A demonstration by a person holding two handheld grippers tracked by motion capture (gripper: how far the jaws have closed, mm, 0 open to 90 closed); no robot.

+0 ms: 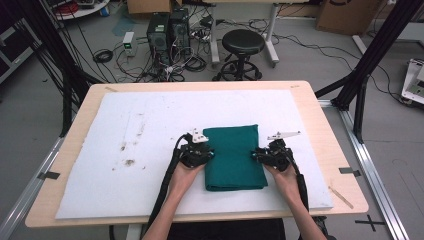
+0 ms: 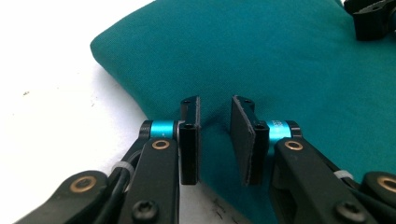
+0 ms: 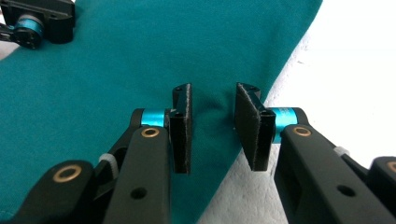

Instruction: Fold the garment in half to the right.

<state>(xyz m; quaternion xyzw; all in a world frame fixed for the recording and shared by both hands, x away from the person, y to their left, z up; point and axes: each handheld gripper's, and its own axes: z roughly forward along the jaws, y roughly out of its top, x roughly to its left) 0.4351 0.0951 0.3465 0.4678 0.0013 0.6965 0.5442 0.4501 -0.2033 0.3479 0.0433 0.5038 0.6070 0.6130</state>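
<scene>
A light wooden table [image 1: 320,117] carries a white, stained mat [image 1: 150,130]. Beyond it, on grey floor [image 1: 30,110], stand a black round stool [image 1: 243,42] and two dark computer towers [image 1: 167,30] — loose cables [image 1: 190,65] tangle around them. Black frame struts [image 1: 370,55] rise at both sides.

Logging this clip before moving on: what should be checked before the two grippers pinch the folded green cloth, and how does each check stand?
1. Left gripper open, jaws apart: ok.
2. Right gripper open, jaws apart: ok.
3. Folded teal-green fabric cloth lies flat on the white foam mat: ok.
4. Left gripper at the cloth's left edge, right gripper at its right edge: ok.
5. Cloth edge already between each gripper's jaws: cannot tell.
6. All folded layers would be caught by a pinch: cannot tell.
</scene>
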